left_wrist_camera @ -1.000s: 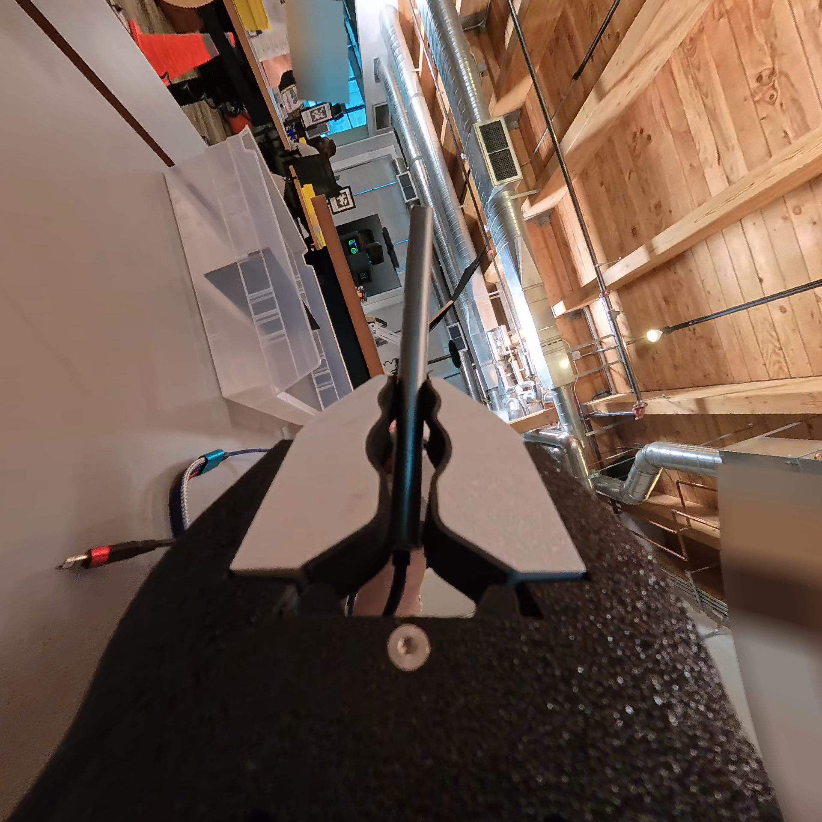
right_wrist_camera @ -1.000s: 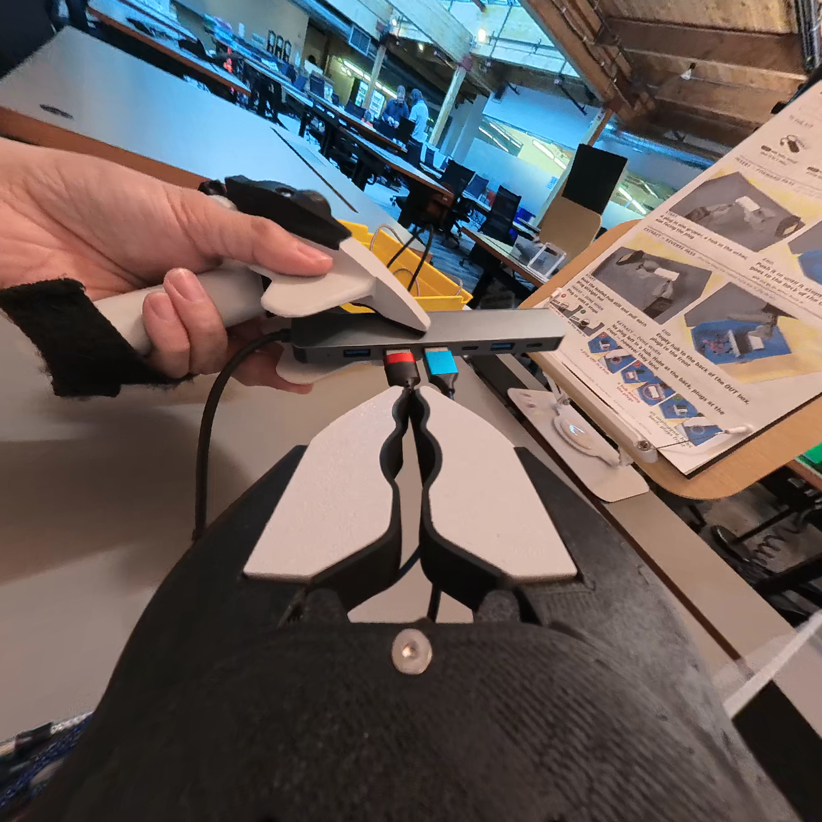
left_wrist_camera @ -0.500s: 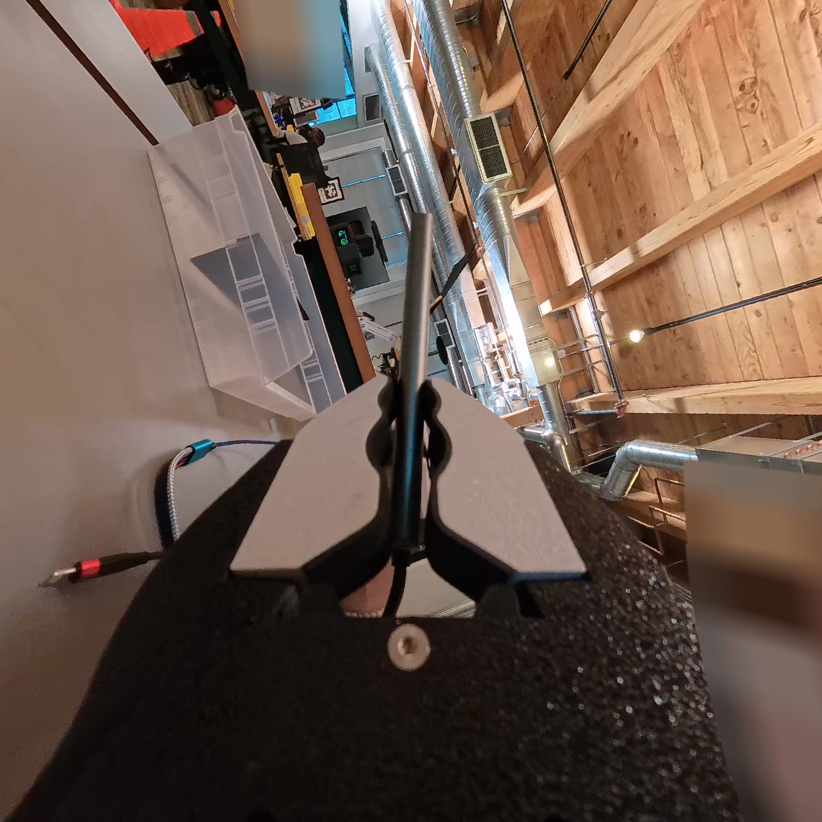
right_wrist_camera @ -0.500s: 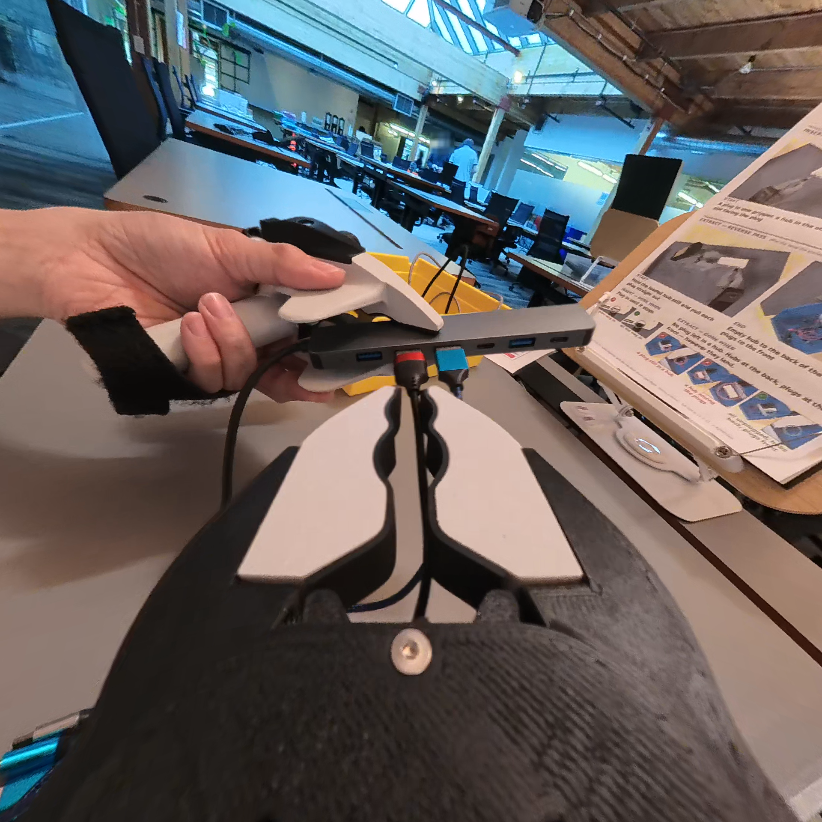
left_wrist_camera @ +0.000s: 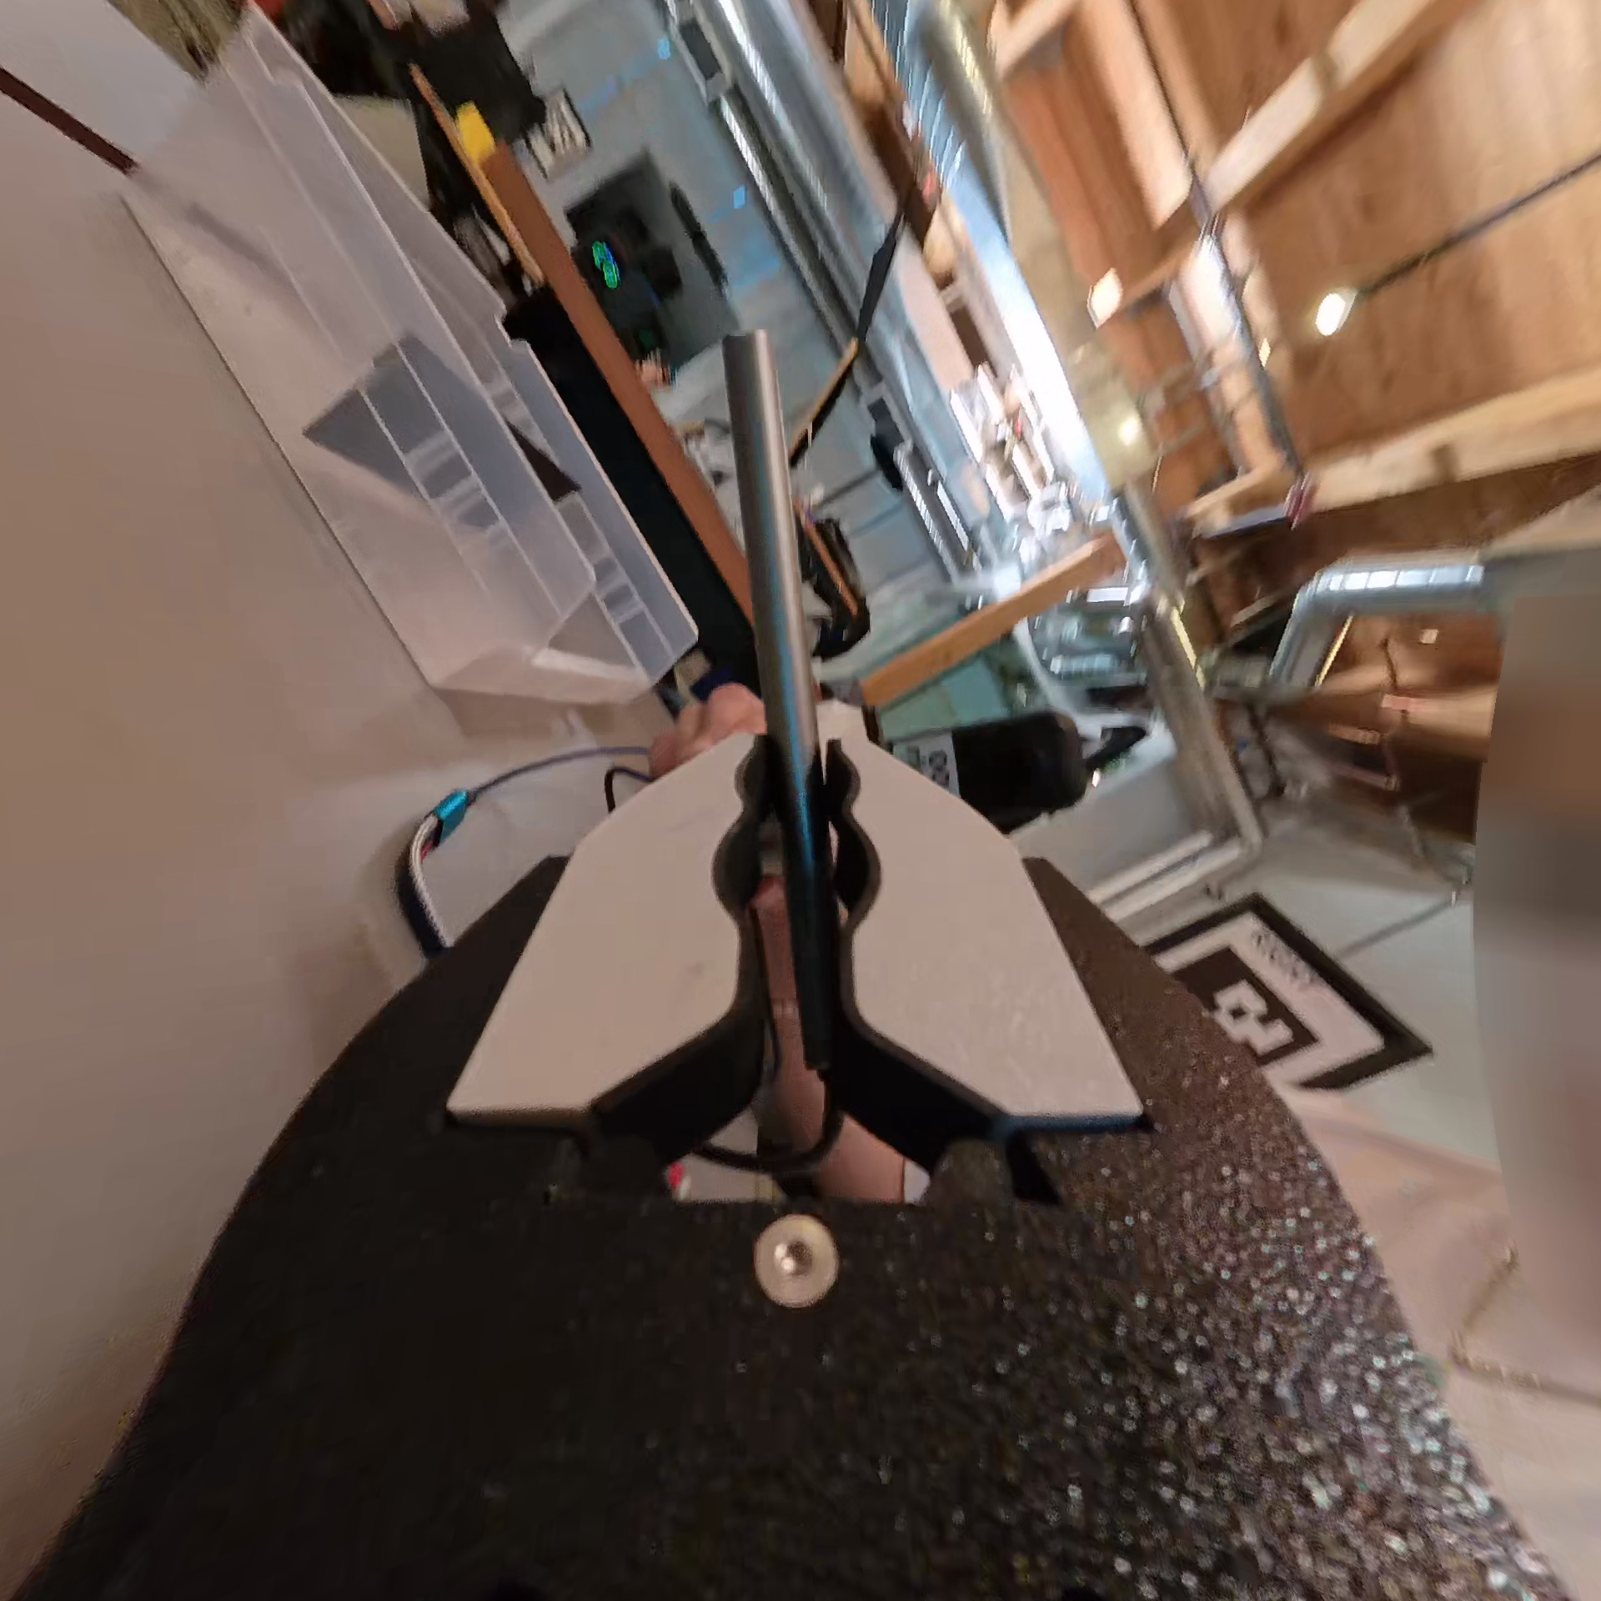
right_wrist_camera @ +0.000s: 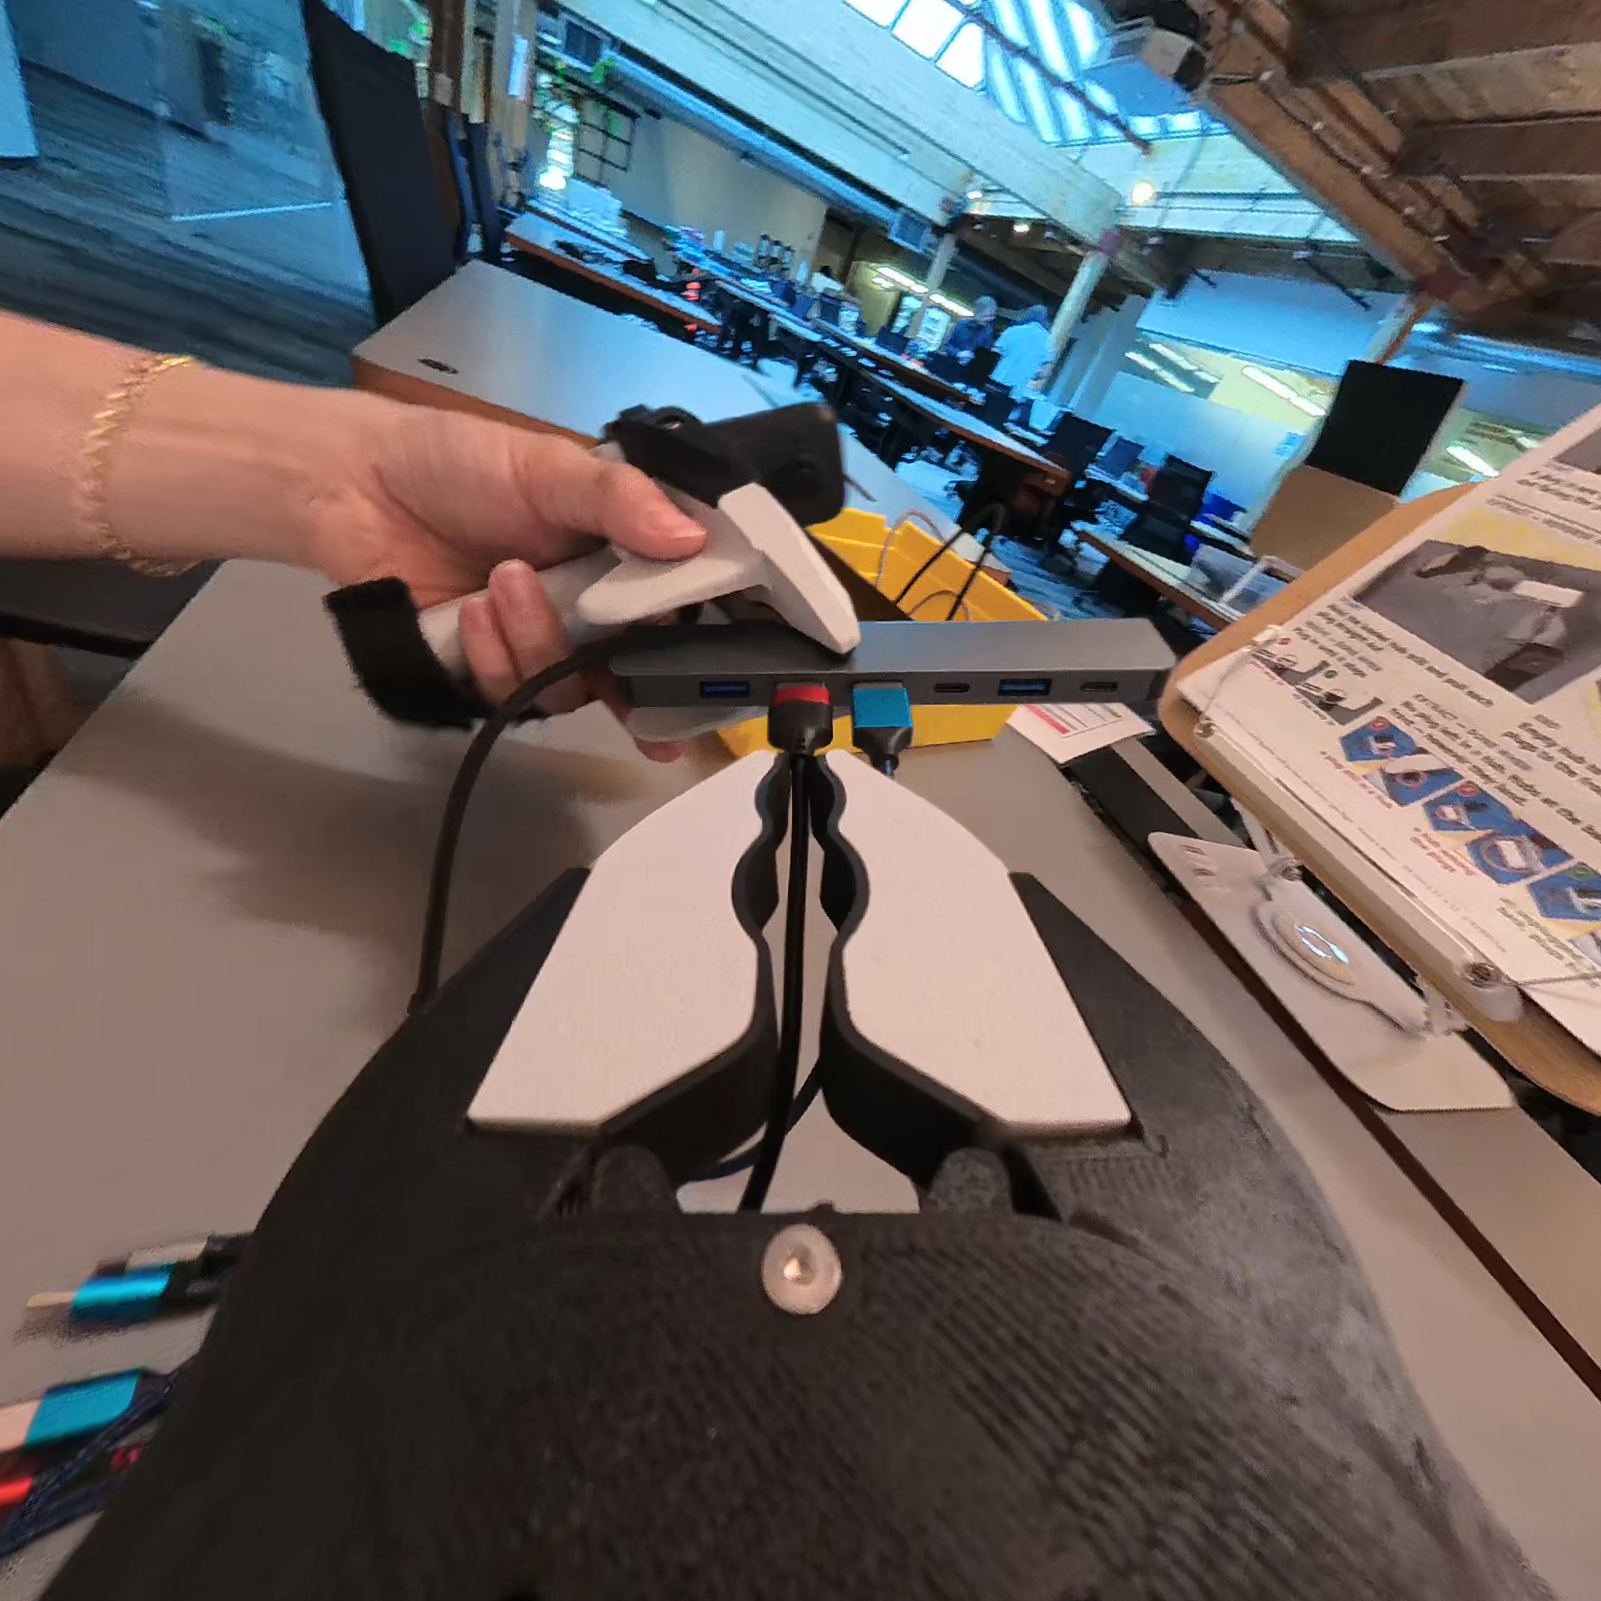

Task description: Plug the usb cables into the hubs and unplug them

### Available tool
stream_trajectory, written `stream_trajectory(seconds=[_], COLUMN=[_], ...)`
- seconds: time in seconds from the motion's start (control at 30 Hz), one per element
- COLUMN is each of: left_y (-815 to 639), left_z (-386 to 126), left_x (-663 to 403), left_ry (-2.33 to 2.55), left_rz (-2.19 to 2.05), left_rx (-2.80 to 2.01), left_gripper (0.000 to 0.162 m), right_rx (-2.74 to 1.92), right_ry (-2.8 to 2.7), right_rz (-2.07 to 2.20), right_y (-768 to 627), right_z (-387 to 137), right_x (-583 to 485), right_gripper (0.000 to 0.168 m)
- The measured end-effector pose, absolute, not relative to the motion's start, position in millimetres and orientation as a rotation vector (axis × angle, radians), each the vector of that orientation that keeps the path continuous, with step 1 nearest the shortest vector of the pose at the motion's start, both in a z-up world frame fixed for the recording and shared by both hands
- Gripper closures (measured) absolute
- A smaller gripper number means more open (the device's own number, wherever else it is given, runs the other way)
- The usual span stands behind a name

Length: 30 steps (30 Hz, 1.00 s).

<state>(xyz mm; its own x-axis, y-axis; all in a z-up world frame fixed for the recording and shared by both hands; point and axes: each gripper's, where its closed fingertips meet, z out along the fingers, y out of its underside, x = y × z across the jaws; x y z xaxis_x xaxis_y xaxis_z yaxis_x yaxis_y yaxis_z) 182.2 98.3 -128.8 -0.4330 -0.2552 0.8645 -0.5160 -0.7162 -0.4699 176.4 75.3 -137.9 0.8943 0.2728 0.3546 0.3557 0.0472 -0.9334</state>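
Left gripper (left_wrist_camera: 793,771): its two fingers are pinching the grey hub (left_wrist_camera: 774,606) edge-on, so in the left wrist view the hub is showing as a thin bar rising from the frame's centre toward the top.
Same grip, right wrist view: the left gripper (right_wrist_camera: 780,624) is clamping the hub (right_wrist_camera: 996,663) near its left end – a hand (right_wrist_camera: 485,520) is squeezing the handle at centre left.
Hub: it is being held in the air above the grey table (right_wrist_camera: 217,866), ports facing the camera.
Plugs: a red-collared plug (right_wrist_camera: 800,715) and a blue plug (right_wrist_camera: 881,712) are sitting side by side in the hub's ports.
Right gripper (right_wrist_camera: 799,762): its fingers are closing on the black cable (right_wrist_camera: 793,910) just below the red-collared plug (fingertips nearly touching the plug body).
Loose plugs (right_wrist_camera: 113,1299): blue-collared ones are lying at lower left.
Background: a yellow bin (right_wrist_camera: 944,598) is sitting behind the hub – a clear plastic bin (left_wrist_camera: 416,450) is filling the left wrist view's upper left.
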Motion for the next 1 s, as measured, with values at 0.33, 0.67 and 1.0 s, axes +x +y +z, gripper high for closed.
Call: stream_trajectory(seconds=[0.33, 0.67, 1.0], left_y=[74.2, 83.9, 95.5], left_z=[-141.3, -149.5, -151.9], left_x=[153.7, 157.5, 165.6], left_ry=[-1.428, -1.3, -1.132], left_rz=[1.986, 2.016, 2.076], left_rx=[1.429, 1.454, 1.494], left_gripper=[0.151, 0.152, 0.152], right_rx=[-1.582, -1.619, -1.563], right_ry=[-0.686, -0.539, -0.45], right_rz=[0.023, 0.109, 0.084], right_y=[63.3, 73.4, 84.8], right_z=[-145.1, -152.2, -154.2], right_x=[155.6, 159.8, 167.3], right_gripper=[0.164, 0.163, 0.163])
